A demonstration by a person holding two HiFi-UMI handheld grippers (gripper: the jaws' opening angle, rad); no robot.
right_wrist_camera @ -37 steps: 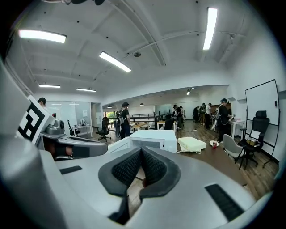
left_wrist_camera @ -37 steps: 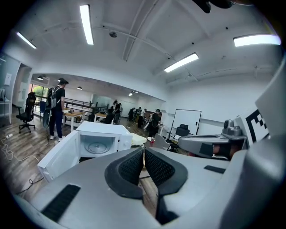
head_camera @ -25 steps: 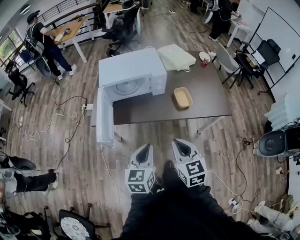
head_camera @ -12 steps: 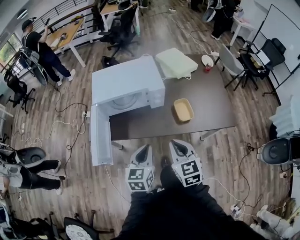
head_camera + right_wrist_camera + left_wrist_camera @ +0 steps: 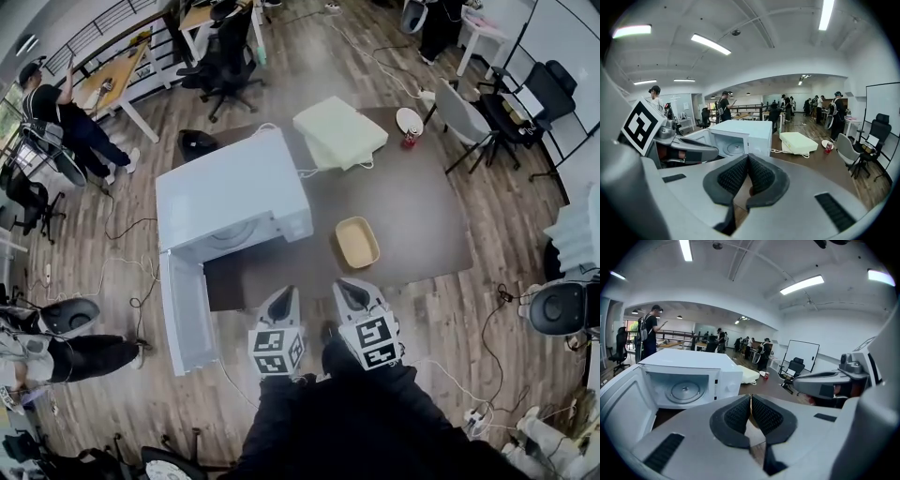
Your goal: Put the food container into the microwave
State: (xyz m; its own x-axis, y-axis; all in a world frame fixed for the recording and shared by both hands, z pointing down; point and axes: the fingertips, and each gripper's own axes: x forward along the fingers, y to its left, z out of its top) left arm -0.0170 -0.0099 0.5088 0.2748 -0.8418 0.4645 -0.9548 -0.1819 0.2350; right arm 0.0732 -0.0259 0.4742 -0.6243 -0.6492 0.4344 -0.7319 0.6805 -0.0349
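A tan, empty food container (image 5: 356, 242) lies on the dark table (image 5: 422, 216) right of the white microwave (image 5: 230, 192). The microwave's door (image 5: 186, 314) hangs wide open past the table's near edge, and its glass turntable (image 5: 684, 391) shows in the cavity. Both grippers are held low in front of the person, short of the table's edge. My left gripper (image 5: 283, 302) is shut with nothing between its pads. My right gripper (image 5: 350, 292) is likewise shut and empty. The microwave (image 5: 740, 133) also stands ahead in the right gripper view.
A pale green box (image 5: 339, 131) with a cord lies at the table's far side, by a white plate (image 5: 409, 119) and a red can (image 5: 409, 141). Office chairs (image 5: 469, 112) stand to the right. Cables (image 5: 122, 234) trail over the wooden floor. People stand at desks on the left.
The person has stepped closer to the table. The microwave and container now sit lower and nearer in the head view. Both grippers stay shut and held together.
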